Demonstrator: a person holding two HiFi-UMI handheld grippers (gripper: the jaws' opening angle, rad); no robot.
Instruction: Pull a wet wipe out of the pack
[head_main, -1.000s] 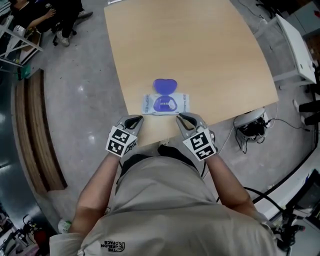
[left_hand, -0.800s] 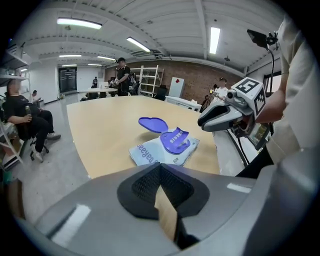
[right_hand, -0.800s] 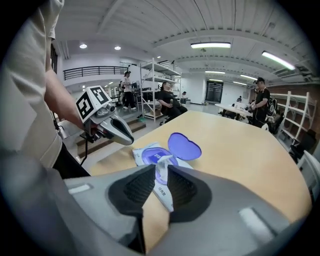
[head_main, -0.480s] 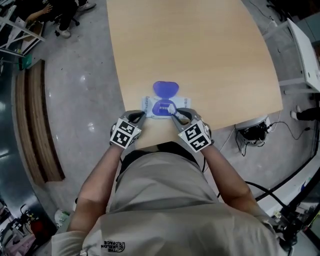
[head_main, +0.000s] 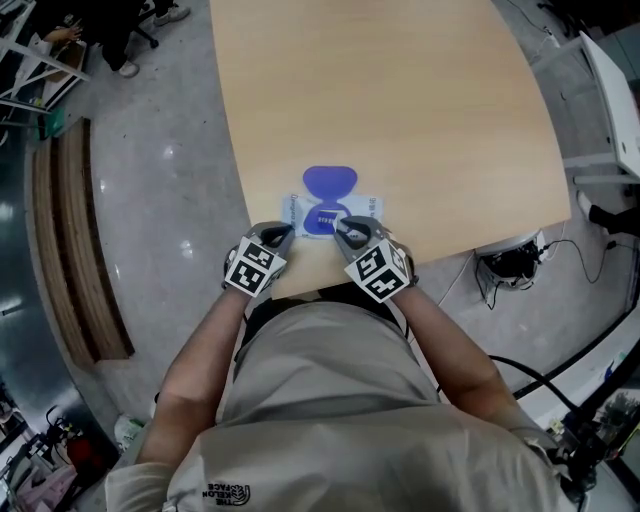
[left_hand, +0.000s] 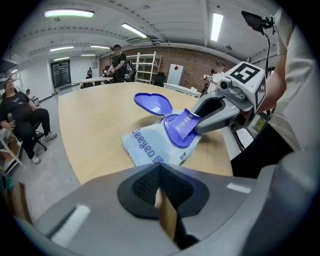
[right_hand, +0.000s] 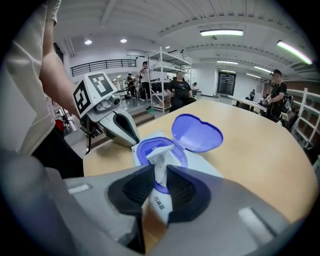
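Observation:
A pale blue wet wipe pack (head_main: 368, 209) lies near the front edge of the wooden table (head_main: 400, 100), its purple heart-shaped lid (head_main: 329, 181) flipped open. My right gripper (head_main: 345, 232) is over the opening, shut on a printed seal tab (right_hand: 161, 167) that rises from it. That tab (left_hand: 186, 122) is blue on top and white beneath. My left gripper (head_main: 279, 235) sits at the pack's front left corner with its jaws together and nothing between them; in the left gripper view the pack (left_hand: 150, 147) lies just ahead, apart from it. Whether a wipe shows under the tab I cannot tell.
The table's front edge (head_main: 330, 285) is right under the grippers. Grey floor surrounds the table, with cables and a device (head_main: 510, 262) at the right and a white table (head_main: 615, 90) beyond. Seated people (head_main: 60, 30) and metal shelves (right_hand: 165, 80) stand farther off.
Both grippers have moved forward from the table edge to the pack. The right gripper reached the opening and closed on the seal tab.

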